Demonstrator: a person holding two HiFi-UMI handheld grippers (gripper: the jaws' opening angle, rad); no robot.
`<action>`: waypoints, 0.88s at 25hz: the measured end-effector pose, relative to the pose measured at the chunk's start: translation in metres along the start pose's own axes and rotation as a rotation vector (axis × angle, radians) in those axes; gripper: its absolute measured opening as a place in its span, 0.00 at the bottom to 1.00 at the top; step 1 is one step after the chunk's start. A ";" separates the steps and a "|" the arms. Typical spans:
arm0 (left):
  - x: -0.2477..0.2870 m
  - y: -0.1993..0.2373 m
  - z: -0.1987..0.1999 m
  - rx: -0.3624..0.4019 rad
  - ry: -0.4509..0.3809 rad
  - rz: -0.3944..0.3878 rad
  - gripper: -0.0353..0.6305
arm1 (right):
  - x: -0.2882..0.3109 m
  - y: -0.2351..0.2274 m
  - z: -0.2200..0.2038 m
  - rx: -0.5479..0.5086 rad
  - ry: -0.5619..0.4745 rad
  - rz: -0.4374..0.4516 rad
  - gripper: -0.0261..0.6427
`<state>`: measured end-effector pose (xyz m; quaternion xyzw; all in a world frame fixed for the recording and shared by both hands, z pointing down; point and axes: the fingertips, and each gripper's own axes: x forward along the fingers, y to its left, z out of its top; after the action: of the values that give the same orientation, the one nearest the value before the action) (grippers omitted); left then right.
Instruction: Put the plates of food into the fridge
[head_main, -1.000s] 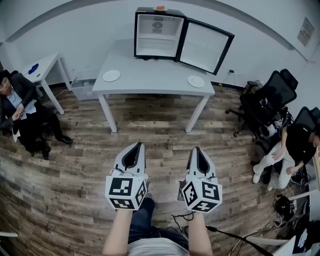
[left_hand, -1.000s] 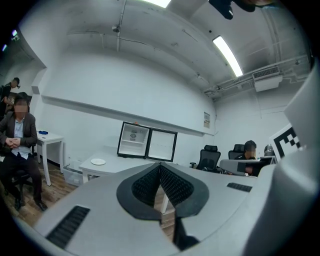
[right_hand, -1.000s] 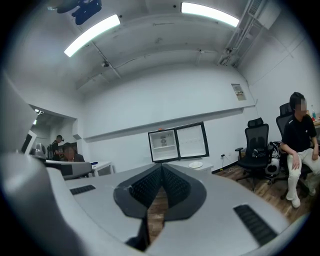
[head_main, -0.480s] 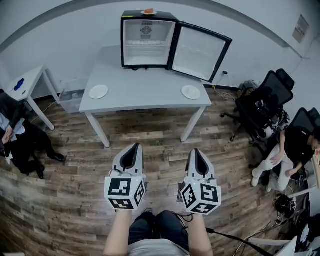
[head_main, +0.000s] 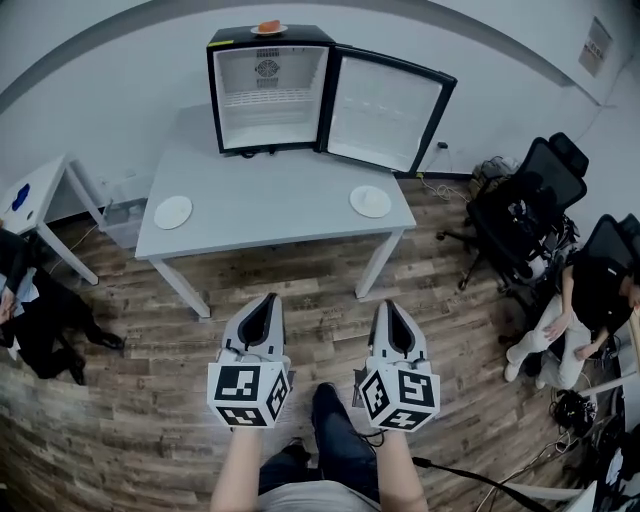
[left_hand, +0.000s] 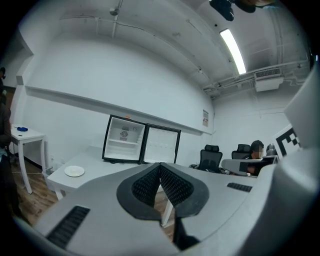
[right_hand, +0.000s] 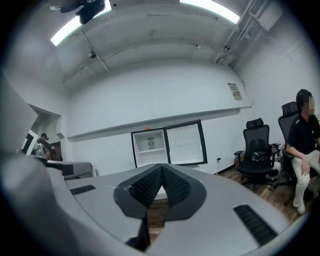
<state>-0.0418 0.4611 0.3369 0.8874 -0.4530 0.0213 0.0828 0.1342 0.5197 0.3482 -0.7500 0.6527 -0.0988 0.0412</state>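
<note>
A black mini fridge stands at the back of the grey table, its door swung wide open to the right. Two white plates lie on the table, one at the left and one at the right. A third plate with orange food rests on the fridge's top. My left gripper and right gripper hover side by side over the wooden floor, short of the table, both shut and empty. The left gripper view shows the fridge and the left plate beyond the shut jaws.
A small white table and a seated person are at the far left. Black office chairs and another seated person are at the right, with cables on the floor. A clear bin sits beside the table's left leg.
The table and fridge have drawn closer and slid left in the head view; the person at the left has slipped towards the frame's edge. Both grippers stay shut and level.
</note>
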 end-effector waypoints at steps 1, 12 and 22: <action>0.013 0.000 0.001 0.004 0.001 0.003 0.06 | 0.012 -0.005 0.002 -0.001 -0.001 0.005 0.06; 0.150 0.003 0.037 0.027 -0.012 0.054 0.06 | 0.149 -0.059 0.039 0.012 -0.003 0.072 0.06; 0.229 -0.004 0.031 -0.005 0.015 0.056 0.06 | 0.212 -0.102 0.042 0.008 0.028 0.069 0.06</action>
<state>0.0953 0.2749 0.3313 0.8740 -0.4771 0.0293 0.0877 0.2687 0.3219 0.3462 -0.7253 0.6784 -0.1103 0.0383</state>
